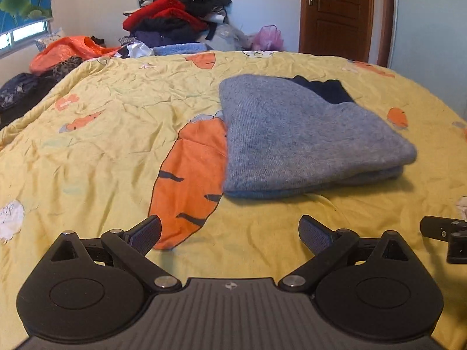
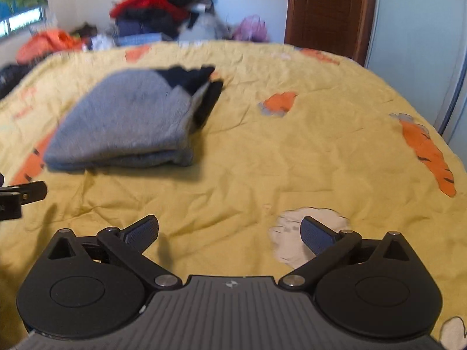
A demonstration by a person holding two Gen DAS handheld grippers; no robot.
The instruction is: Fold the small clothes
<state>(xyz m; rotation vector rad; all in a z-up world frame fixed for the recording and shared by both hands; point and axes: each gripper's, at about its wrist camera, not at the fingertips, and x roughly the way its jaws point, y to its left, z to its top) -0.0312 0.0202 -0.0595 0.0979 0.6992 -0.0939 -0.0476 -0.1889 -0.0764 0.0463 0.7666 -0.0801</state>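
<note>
A: Left to right, what does the left wrist view show?

B: The left gripper [image 1: 229,230] hangs over the crumpled yellow carrot-print bedspread [image 1: 96,157], jaws spread wide and holding nothing. Ahead and slightly to its right lies the folded grey knitted garment with a dark navy layer inside [image 1: 297,134], flat on the bedspread and clear of both fingertips. At the right edge a black part of the other tool shows.

A: And the right wrist view?

B: There the same garment [image 2: 128,122] sits ahead and well to the left (blurred), its long axis running away from the camera, folded edges nearest. The right gripper [image 2: 229,232] is likewise parted and empty.

A: Which tool is nearer?

B: The left one, judging by how centrally the bundle sits before it; the right would have to cross leftward.

A: The count?

B: One folded bundle, two grippers, one heap of red, black and dark clothes against the far wall [image 1: 178,11].
</note>
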